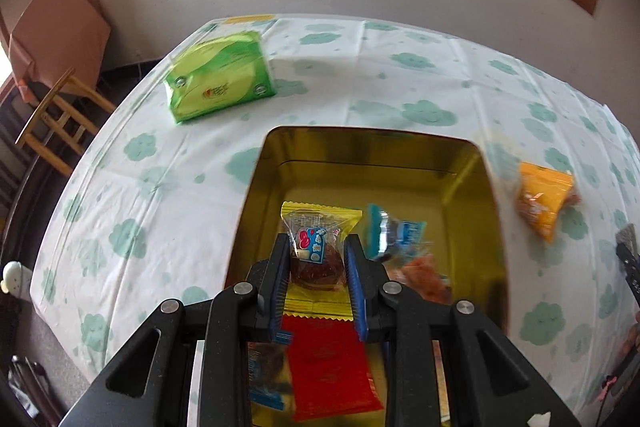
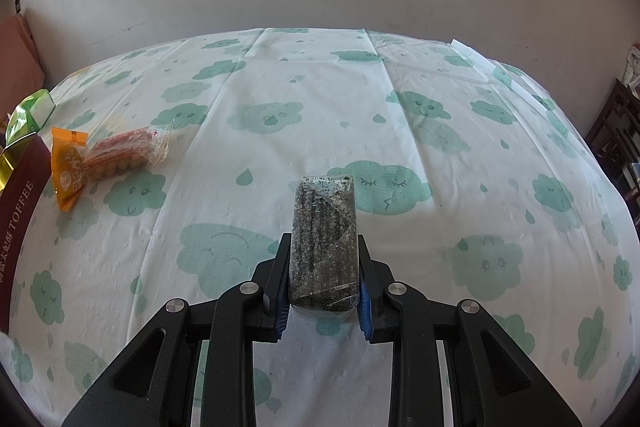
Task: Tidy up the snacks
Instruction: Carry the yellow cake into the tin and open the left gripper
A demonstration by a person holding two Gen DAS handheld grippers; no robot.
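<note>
Two light, crinkly packets are clamped: left gripper (image 1: 318, 251) pinches the yellow-wrapped cake (image 1: 318, 247) across its soft, crushable middle above the gold tin (image 1: 486, 187); right gripper (image 2: 323, 267) squeezes the stiffer sesame bar (image 2: 323, 239) by its sides.

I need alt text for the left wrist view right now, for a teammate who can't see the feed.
The left gripper is shut on a yellow-wrapped snack, held above an open gold tin that contains a red packet and a blue packet. On the cloud-print tablecloth lie a green tissue pack and an orange snack packet.
</note>
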